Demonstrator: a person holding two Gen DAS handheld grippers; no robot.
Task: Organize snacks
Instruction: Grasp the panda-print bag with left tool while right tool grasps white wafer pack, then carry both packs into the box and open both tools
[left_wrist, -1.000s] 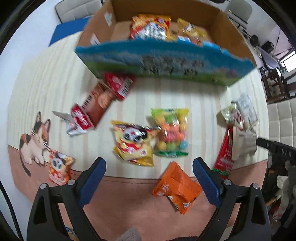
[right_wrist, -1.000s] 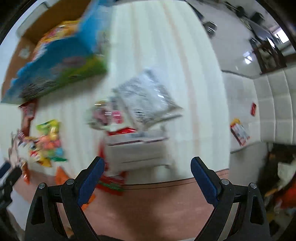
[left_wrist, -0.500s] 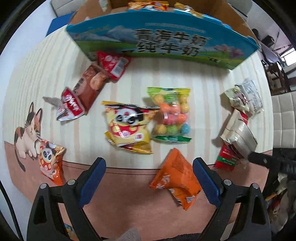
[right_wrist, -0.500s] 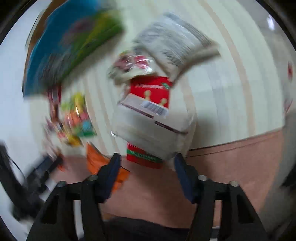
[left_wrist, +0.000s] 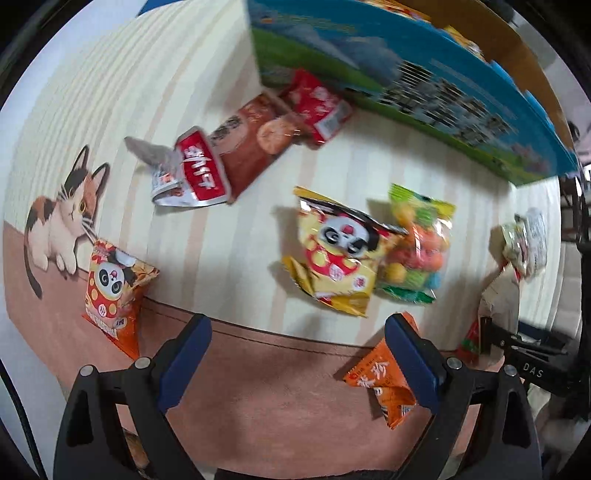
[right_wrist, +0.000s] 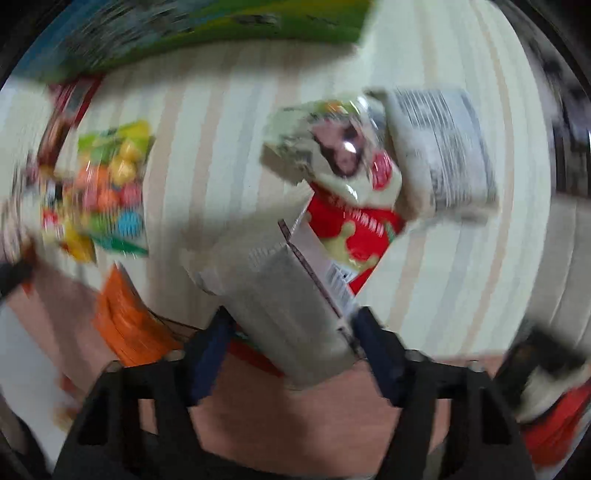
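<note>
Snack packs lie on a striped mat. My right gripper (right_wrist: 291, 332) is shut on a silver-grey packet (right_wrist: 284, 295) and holds it over a red pack (right_wrist: 351, 236); the packet also shows in the left wrist view (left_wrist: 498, 306). My left gripper (left_wrist: 295, 354) is open and empty, low over the mat's brown edge. Ahead of it lie a yellow panda bag (left_wrist: 340, 254), a bag of coloured balls (left_wrist: 417, 243) and an orange packet (left_wrist: 384, 380) under its right finger. The blue-green cardboard box (left_wrist: 406, 74) stands behind.
A small orange panda bag (left_wrist: 114, 288) lies at the left by the cat picture (left_wrist: 59, 218). A red-and-silver wrapper (left_wrist: 192, 173), a brown biscuit pack (left_wrist: 251, 140) and a red pack (left_wrist: 317, 107) lie by the box. A pale green pack (right_wrist: 332, 155) and a barcode bag (right_wrist: 439, 147) lie at the right.
My right gripper closed on the silver-grey packet and has tilted it up. My left gripper swung left and lower, so the small orange panda bag comes nearer.
</note>
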